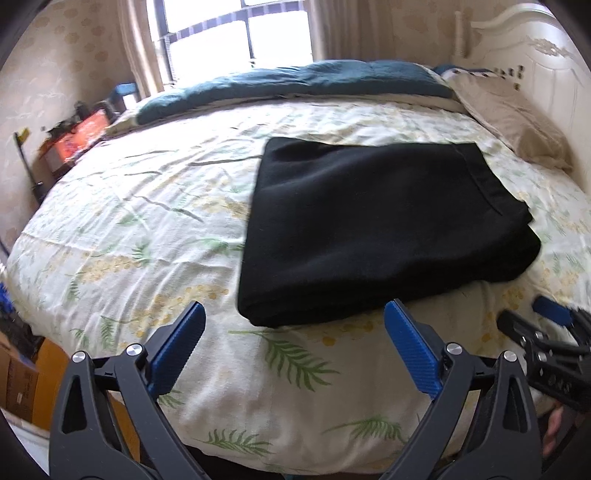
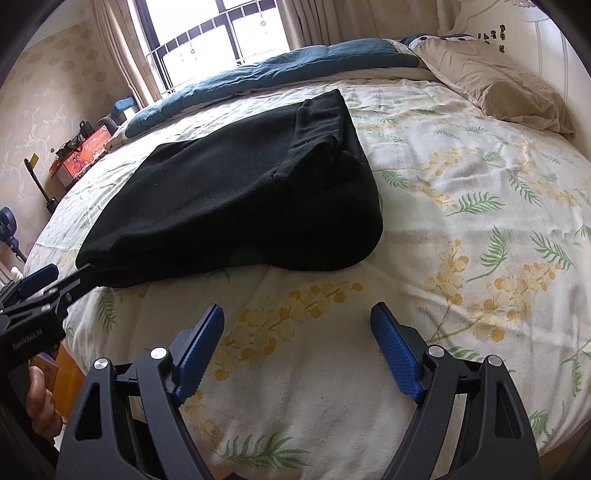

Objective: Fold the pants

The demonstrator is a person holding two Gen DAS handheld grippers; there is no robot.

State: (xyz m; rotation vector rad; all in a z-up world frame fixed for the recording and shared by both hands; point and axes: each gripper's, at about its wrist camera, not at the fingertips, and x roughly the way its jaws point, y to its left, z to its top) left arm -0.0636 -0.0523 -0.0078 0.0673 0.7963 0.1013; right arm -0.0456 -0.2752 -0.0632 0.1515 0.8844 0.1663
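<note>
On the floral bedsheet [image 1: 155,206], the black pants [image 1: 373,229] lie folded into a thick rectangular bundle. All positions below are referenced to the pants.

1. Pants: the bundle rests flat on the sheet, with no gripper touching it in either view. In the right wrist view the pants [image 2: 236,206] show stacked layers, and the waistband end lies at the far side, toward the window.

2. Left gripper [image 1: 295,332]: it hangs just short of the near edge of the pants, pointing down toward the sheet. Its jaws stand wide apart with nothing between the 2 blue pads [image 1: 177,350]. The near left corner of the pants lies just beyond the gap between the fingertips. In the right wrist view the left gripper [image 2: 64,275] appears at the near left corner of the pants; whether its tip touches the fabric cannot be determined.

3. Right gripper [image 2: 297,314]: it hangs over bare sheet, to the near right of the pants and apart from them. Its jaws are spread wide and hold nothing. In the left wrist view the right gripper [image 1: 524,317] shows to the right of the pants' near edge.

4. Surroundings: a teal quilt [image 1: 295,83] lies beyond the far edge of the pants, below the window [image 1: 236,33]. A beige pillow [image 1: 517,122] lies to the far right of the pants, against the white headboard [image 1: 535,48].
</note>
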